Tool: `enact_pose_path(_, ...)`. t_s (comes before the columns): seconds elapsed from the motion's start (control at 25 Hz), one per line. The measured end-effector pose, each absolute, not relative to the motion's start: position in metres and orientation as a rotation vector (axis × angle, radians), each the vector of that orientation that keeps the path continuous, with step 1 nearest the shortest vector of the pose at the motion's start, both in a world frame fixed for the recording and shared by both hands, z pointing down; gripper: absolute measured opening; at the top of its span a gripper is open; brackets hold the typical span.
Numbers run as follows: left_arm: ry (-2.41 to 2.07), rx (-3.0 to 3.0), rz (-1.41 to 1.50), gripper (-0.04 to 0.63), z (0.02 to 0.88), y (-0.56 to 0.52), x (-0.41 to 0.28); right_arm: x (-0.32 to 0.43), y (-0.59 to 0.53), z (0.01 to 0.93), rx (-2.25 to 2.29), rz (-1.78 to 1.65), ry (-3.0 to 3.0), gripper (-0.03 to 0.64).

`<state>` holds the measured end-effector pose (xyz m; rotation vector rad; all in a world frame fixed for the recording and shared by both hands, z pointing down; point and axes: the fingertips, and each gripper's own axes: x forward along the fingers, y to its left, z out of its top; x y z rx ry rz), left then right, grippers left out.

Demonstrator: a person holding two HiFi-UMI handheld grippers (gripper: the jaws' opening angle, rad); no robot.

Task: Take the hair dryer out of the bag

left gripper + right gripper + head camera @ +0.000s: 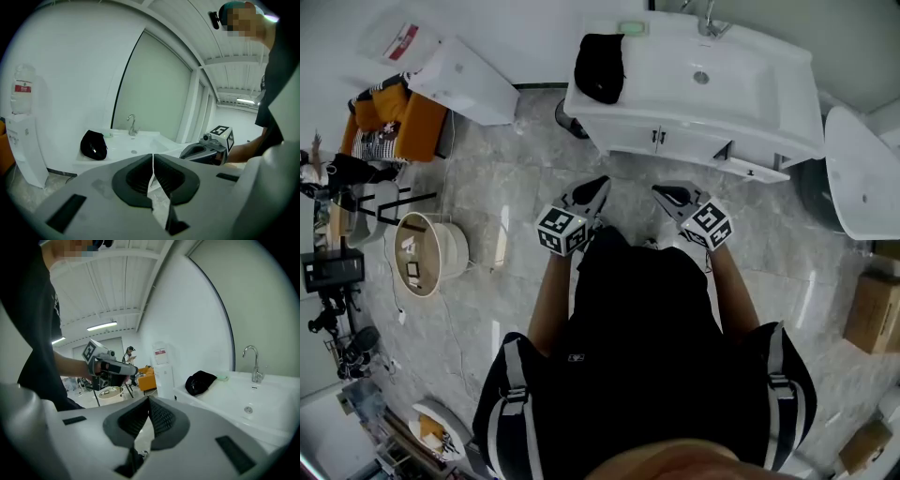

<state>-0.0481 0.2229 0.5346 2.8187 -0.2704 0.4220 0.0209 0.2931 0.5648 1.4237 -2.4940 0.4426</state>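
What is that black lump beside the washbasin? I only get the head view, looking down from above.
Observer: The left gripper view shows it side-on: a soft black bag, slumped left of the basin. No hair dryer shows outside it.
Operator: Are those two claws holding anything?
Observer: No. The left gripper and the right gripper each show their jaws together in their own views, with nothing between.
Operator: What is on the wall behind the sink?
Observer: A tall grey panel, rising behind the tap.

Counter: white washbasin counter (675, 103) is standing at twelve o'clock.
On it: black bag (600, 66) is lying at eleven o'clock, with a small green item (632, 28) sitting just beyond.
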Motion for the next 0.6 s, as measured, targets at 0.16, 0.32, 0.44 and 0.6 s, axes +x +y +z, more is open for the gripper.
enact_pose_path(0.16, -0.272, 2.834, 0.446, 0.02, 0.538, 0.223, -0.047, 0.029, 0.29, 0.568, 1.463, 0.426, -2.456, 0.059)
enact_pose_path(0.32, -0.29, 2.836, 0.429, 0.02, 0.537, 0.217, -0.047, 0.032, 0.283, 0.575, 1.467, 0.425, -2.412, 0.06)
enact_pose_path(0.44, -0.281, 2.844, 0.44, 0.02, 0.539, 0.214, -0.047, 0.033, 0.282, 0.573, 1.498, 0.444, -2.456, 0.061)
enact_pose_path(0.6, -0.267, 2.836, 0.439, 0.02, 0.541, 0.209, -0.047, 0.032, 0.28, 0.57, 1.492, 0.555, -2.546, 0.061)
